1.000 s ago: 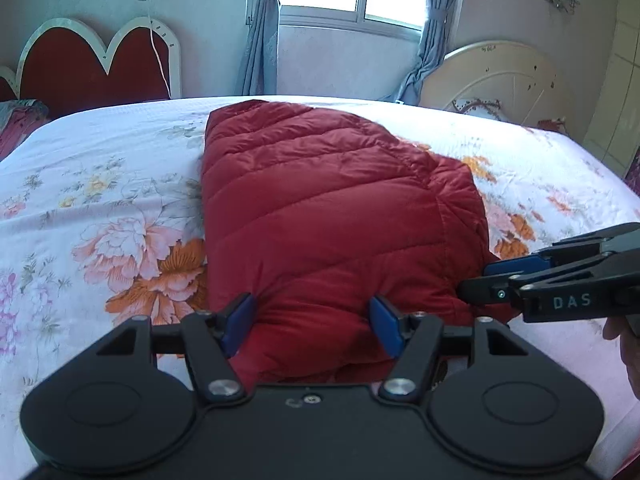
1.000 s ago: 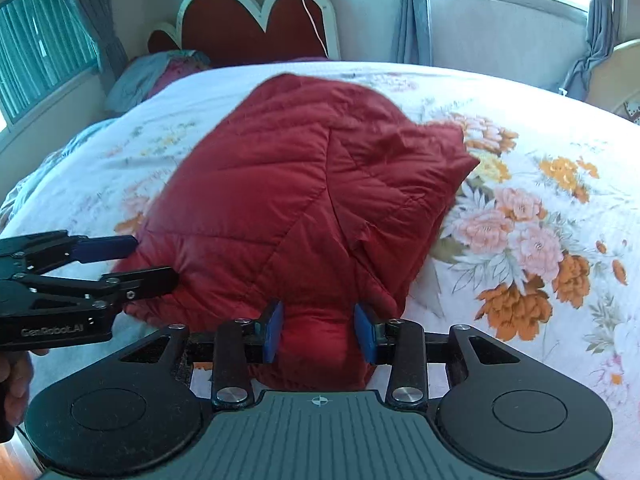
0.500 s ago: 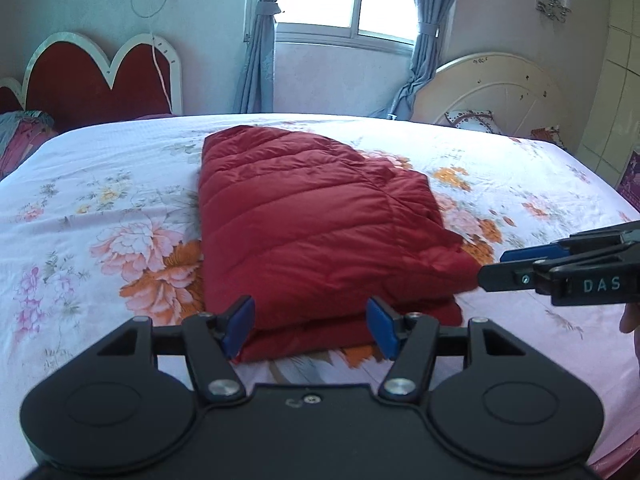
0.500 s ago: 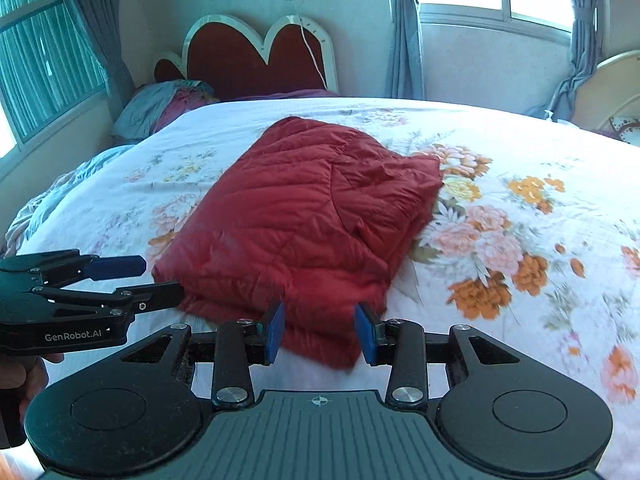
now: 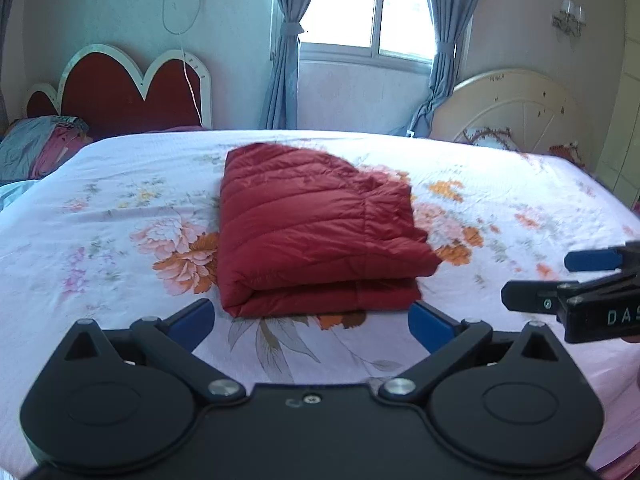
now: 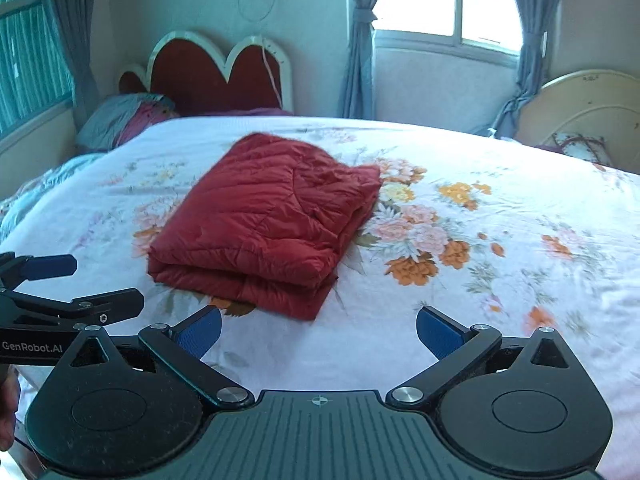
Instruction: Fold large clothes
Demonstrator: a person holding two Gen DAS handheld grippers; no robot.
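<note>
- As both tools stand off the near edge of the bed, the red quilted down jacket (image 5: 320,236) lies folded into a thick rectangular stack on the floral white bedsheet (image 5: 100,220), about mid-width, nearer the near edge than the far one.
- Left gripper (image 5: 312,324): jaws spread wide, having just been opening; nothing between the blue pads (image 5: 192,322). Released, clear of the cloth.
- Right gripper (image 6: 318,330): same condition, jaws just opened to full spread, empty. Jacket (image 6: 264,220) lies ahead of it and slightly to its left.
- Key relation: the stack sits straight ahead of the left gripper, its near folded edge (image 5: 320,300) just beyond the fingertips and running crosswise to the pointing line; its long axis runs away toward the far edge. Left tool judged the more squarely aligned; the right tool approaches the near right corner obliquely.
- Fold state: at least 2 layers show at the near edge, sides roughly square, far right corner a little loose. Judged largely done.
- Next-move note: any further fold or tidy would need both tools to go forward and down to the near corners. Risk: puffy, slippery shell may spring open.
- Surroundings: red heart-shaped headboard (image 5: 120,88) beyond the far left corner, window with grey-blue curtains (image 5: 288,52) behind.
</note>
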